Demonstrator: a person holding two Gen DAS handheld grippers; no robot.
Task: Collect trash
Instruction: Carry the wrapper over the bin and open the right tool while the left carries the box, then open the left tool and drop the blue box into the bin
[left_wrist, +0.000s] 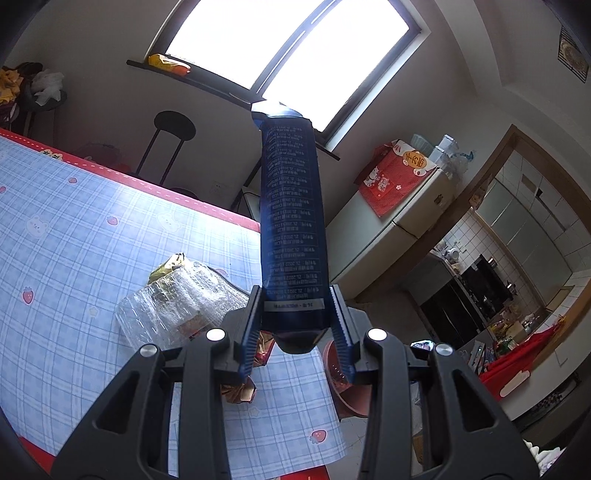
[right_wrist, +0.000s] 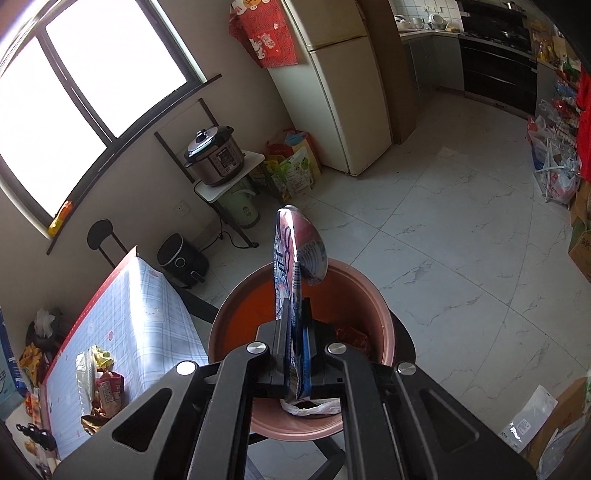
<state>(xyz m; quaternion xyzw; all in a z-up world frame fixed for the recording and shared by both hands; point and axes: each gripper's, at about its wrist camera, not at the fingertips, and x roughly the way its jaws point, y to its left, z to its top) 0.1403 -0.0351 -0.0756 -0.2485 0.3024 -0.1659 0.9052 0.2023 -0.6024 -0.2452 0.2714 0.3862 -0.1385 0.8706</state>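
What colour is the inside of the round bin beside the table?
Orange-red inside the bin, with a duller brownish-pink rim; the right wrist view shows it best.

Bright window (left_wrist: 288, 55) with dark sill, black stool (left_wrist: 173, 127) beneath it. Cream fridge (right_wrist: 332, 85) against the wall, red cloth (right_wrist: 264, 33) draped over its top corner. Pressure cooker (right_wrist: 214, 157) sits on a small white stand – a pale green kettle (right_wrist: 242, 208) under it, black air fryer (right_wrist: 181, 262) on the floor nearby. Bags (right_wrist: 293, 166) cluster beside the fridge. White marble-look tile floor (right_wrist: 461, 221) – kitchen counter with stove (right_wrist: 495, 33) beyond the doorway.
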